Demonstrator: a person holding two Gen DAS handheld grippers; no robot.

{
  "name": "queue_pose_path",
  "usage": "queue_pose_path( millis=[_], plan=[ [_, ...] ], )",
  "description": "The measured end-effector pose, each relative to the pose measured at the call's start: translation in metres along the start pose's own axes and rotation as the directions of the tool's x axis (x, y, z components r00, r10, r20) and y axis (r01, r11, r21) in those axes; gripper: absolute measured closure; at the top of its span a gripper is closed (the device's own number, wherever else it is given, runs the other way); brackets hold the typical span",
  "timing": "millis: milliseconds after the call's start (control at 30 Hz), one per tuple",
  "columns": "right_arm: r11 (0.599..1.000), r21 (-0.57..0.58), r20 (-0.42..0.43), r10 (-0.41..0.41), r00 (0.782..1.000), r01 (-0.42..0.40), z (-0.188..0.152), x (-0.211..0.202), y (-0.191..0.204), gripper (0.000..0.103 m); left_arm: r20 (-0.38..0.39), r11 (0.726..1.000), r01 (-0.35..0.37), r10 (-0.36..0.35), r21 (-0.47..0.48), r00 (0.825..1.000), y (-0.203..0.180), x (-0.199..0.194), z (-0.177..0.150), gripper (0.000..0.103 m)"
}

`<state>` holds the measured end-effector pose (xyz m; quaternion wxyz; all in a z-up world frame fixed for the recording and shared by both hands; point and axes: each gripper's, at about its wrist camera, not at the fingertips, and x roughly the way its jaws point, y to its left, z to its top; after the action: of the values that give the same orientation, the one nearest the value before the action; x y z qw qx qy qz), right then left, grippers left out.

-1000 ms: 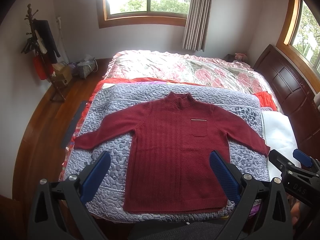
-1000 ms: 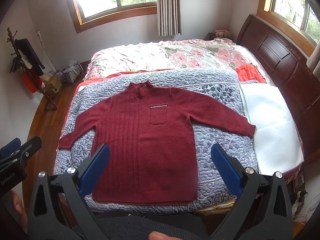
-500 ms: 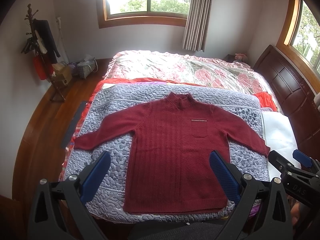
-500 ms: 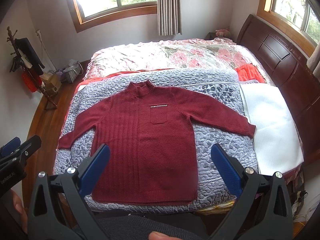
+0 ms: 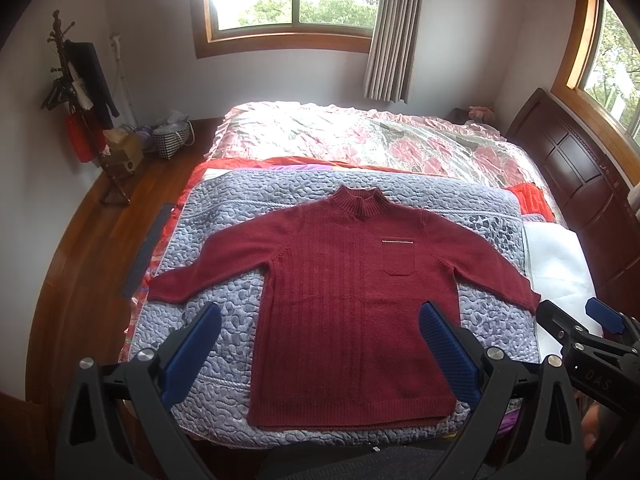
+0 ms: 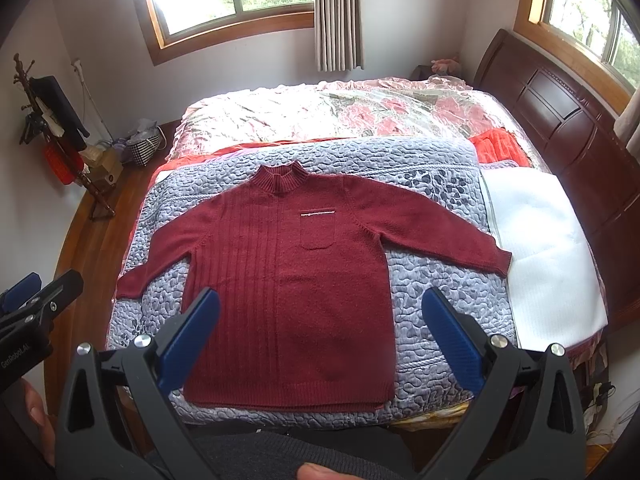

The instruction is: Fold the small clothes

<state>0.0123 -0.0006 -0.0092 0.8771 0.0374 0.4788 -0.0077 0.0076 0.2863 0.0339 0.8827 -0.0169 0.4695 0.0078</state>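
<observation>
A dark red knitted sweater lies flat and face up on a grey-blue quilted mat, both sleeves spread out, collar away from me. My left gripper hovers open above the sweater's lower half, nothing between its blue pads. My right gripper is likewise open and empty over the hem area. In the left wrist view the right gripper shows at the right edge; in the right wrist view the left gripper shows at the left edge.
The mat lies on a bed with a pink floral cover behind it. A white pad lies to the right, beside a dark wooden headboard. A coat rack and bags stand on the wooden floor at left.
</observation>
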Motion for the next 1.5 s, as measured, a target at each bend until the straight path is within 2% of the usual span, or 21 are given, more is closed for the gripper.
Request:
queue_pose_path(
  millis=[200,333,367,433,500,567,600,700,800,867,933,967,1000,1100,1167,1200,1267,1333,1367,1433,1500],
  plan=[
    [1.0,0.004,-0.005,-0.004,1.0,0.004,0.003,0.003,-0.001,0.003,0.005,1.0,-0.021,0.021,0.023,1.0,-0.005,0.008,0.005,0.004],
    [1.0,0.007,-0.007,-0.016,1.0,0.016,0.007,0.009,-0.004,0.003,0.116,0.998,-0.041,0.035,0.048,0.993,-0.011,0.008,0.006,0.004],
    [1.0,0.009,0.016,-0.025,1.0,0.025,0.007,0.008,-0.005,0.003,0.131,0.999,-0.016,0.011,0.04,0.991,-0.01,0.009,0.007,0.004],
    [0.998,0.02,0.154,-0.062,0.986,0.06,0.007,-0.003,-0.011,0.003,0.136,0.999,0.033,-0.036,0.026,0.99,-0.01,0.018,0.011,0.004],
    [0.997,0.013,0.27,-0.071,0.96,0.07,0.005,-0.006,-0.019,0.003,0.136,0.998,0.009,-0.017,0.057,0.991,-0.018,0.027,0.015,0.004],
    [0.999,0.006,0.231,-0.045,0.972,0.045,0.009,0.007,-0.034,0.003,0.141,0.995,-0.015,0.001,0.098,0.99,-0.029,0.031,0.017,0.004],
    [0.998,0.036,0.196,-0.048,0.979,0.042,0.011,0.017,-0.046,0.003,0.145,0.994,0.006,-0.022,0.111,0.989,-0.034,0.032,0.018,0.004],
    [0.99,0.132,0.157,-0.074,0.985,0.054,0.01,0.035,-0.084,0.003,0.142,0.984,0.129,-0.146,0.119,0.979,-0.046,0.041,0.021,0.004],
    [0.977,0.174,0.148,-0.147,0.978,0.121,0.007,0.049,-0.118,0.003,0.111,0.975,0.178,-0.193,0.133,0.975,-0.067,0.058,0.019,0.004],
    [0.964,0.229,0.111,-0.163,0.98,0.134,0.002,0.065,-0.148,0.004,0.047,0.961,0.254,-0.26,0.106,0.965,-0.08,0.067,0.015,0.004],
    [0.942,0.307,0.062,-0.162,0.985,0.135,-0.007,0.083,-0.181,0.017,0.032,0.949,0.282,-0.289,0.144,0.957,-0.097,0.068,0.01,0.004],
    [0.928,0.351,0.039,-0.147,0.988,0.124,-0.012,0.092,-0.199,0.037,0.043,0.948,0.265,-0.276,0.179,0.96,-0.105,0.065,0.007,0.004],
    [0.911,0.397,0.01,-0.126,0.992,0.112,-0.017,0.104,-0.217,0.048,0.059,0.945,0.258,-0.275,0.202,0.96,-0.112,0.062,0.007,0.004],
    [0.853,0.518,-0.016,-0.068,0.998,0.067,-0.032,0.13,-0.266,0.048,0.071,0.942,0.264,-0.284,0.209,0.956,-0.125,0.063,0.012,0.004],
    [0.825,0.562,-0.001,-0.076,0.997,0.064,-0.039,0.144,-0.295,0.046,-0.006,0.933,0.283,-0.289,0.222,0.957,-0.134,0.078,0.013,0.004],
    [0.804,0.592,0.003,-0.07,0.998,0.055,-0.043,0.154,-0.312,0.038,-0.052,0.93,0.291,-0.287,0.223,0.957,-0.138,0.087,0.013,0.004],
    [0.747,0.665,0.036,-0.031,0.999,0.0,-0.054,0.175,-0.349,0.037,-0.103,0.932,0.286,-0.269,0.221,0.958,-0.147,0.102,0.013,0.004],
    [0.676,0.736,0.055,0.005,0.998,-0.044,-0.064,0.203,-0.386,0.041,-0.127,0.934,0.279,-0.256,0.223,0.958,-0.156,0.113,0.014,0.004],
    [0.63,0.772,0.077,0.037,0.996,-0.083,-0.072,0.22,-0.404,0.05,-0.143,0.934,0.281,-0.255,0.219,0.956,-0.16,0.12,0.016,0.004],
    [0.521,0.84,0.121,0.092,0.988,-0.151,-0.087,0.255,-0.439,0.059,-0.158,0.937,0.284,-0.254,0.205,0.954,-0.168,0.133,0.018,0.004],
    [0.39,0.9,0.157,0.13,0.979,-0.196,-0.105,0.289,-0.47,0.07,-0.163,0.941,0.272,-0.242,0.2,0.956,-0.175,0.147,0.021,0.004]
  ],
)
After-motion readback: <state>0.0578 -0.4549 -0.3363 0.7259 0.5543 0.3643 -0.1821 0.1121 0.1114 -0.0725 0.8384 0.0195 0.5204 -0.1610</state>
